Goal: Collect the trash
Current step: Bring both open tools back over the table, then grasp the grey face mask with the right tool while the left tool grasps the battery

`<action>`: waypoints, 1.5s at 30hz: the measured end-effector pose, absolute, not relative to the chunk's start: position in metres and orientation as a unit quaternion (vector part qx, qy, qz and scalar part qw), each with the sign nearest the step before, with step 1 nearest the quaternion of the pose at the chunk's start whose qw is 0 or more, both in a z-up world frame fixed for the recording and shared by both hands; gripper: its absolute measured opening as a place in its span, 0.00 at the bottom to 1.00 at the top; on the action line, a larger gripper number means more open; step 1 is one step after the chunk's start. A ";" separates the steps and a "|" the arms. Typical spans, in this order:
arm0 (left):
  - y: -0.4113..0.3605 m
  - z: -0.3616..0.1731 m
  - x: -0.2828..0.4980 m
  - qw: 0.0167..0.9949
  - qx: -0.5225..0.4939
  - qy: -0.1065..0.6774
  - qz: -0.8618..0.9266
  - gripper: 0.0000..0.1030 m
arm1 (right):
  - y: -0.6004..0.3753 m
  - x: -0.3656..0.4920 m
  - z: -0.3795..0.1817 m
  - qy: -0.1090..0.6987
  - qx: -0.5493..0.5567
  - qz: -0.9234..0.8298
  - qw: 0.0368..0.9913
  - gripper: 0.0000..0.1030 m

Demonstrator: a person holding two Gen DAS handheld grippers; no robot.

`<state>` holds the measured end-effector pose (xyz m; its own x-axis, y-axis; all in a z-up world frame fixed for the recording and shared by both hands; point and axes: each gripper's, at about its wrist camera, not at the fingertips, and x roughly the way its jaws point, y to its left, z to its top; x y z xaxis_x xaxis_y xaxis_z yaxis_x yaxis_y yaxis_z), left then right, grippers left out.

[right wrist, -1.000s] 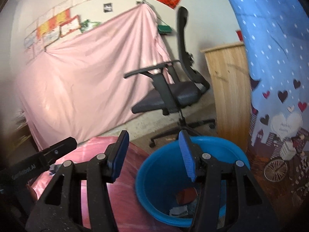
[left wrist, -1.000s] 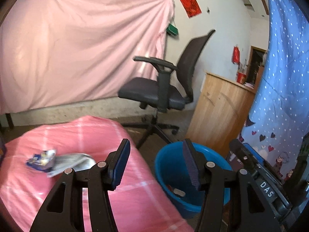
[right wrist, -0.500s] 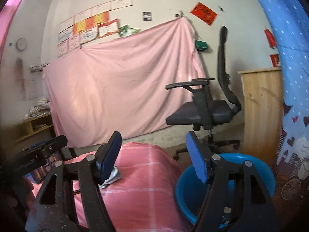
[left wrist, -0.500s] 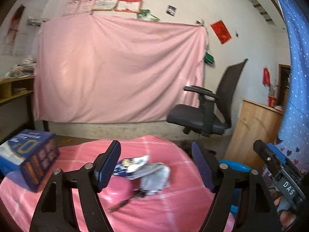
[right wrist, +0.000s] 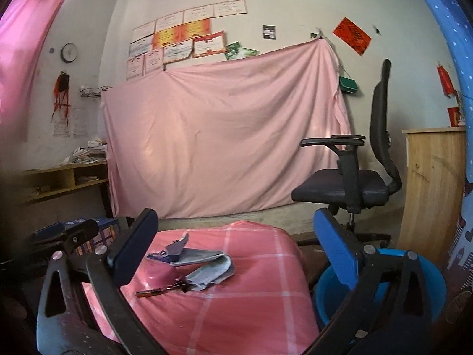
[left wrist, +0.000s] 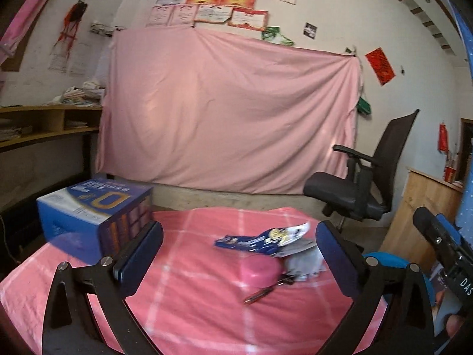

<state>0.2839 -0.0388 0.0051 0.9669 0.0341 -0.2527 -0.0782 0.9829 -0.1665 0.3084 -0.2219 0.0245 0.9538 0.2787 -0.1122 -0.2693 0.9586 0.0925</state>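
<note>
Right claw (right wrist: 236,254), just opened wide and empty, faces wrappers (right wrist: 195,261) on pink cloth (right wrist: 236,310).

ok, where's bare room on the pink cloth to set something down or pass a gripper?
Free: the near stretch of the pink cloth, between the blue box and the pen; also the centre strip right of the box. Crowded: far right, where the blue wrapper, grey pouch and pink bowl bunch together.

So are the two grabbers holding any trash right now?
No. The left gripper and right gripper have just been opening; both are empty. The crumpled blue-and-white wrapper lies untouched on the table.
</note>
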 end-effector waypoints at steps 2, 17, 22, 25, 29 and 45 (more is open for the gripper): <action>-0.032 0.001 0.283 0.987 -0.088 0.129 0.041 0.98 | -0.217 0.310 0.022 0.066 0.031 0.142 0.987 1.00; -0.003 -0.024 0.293 0.977 -0.109 0.171 0.063 0.98 | -0.181 0.341 -0.004 0.141 -0.018 0.158 0.977 1.00; 0.005 -0.027 0.298 0.972 -0.127 0.191 0.048 0.98 | -0.175 0.360 -0.013 0.184 -0.035 0.153 0.970 1.00; 0.002 -0.027 0.306 0.969 -0.125 0.213 0.029 0.98 | -0.173 0.373 -0.018 0.213 -0.036 0.151 0.964 1.00; -0.007 -0.032 0.322 0.961 -0.098 0.258 0.000 0.97 | -0.173 0.383 -0.028 0.247 -0.031 0.161 0.955 1.00; -0.043 -0.054 0.369 0.911 -0.058 0.385 -0.133 0.37 | -0.182 0.441 -0.063 0.381 0.041 0.186 0.905 0.81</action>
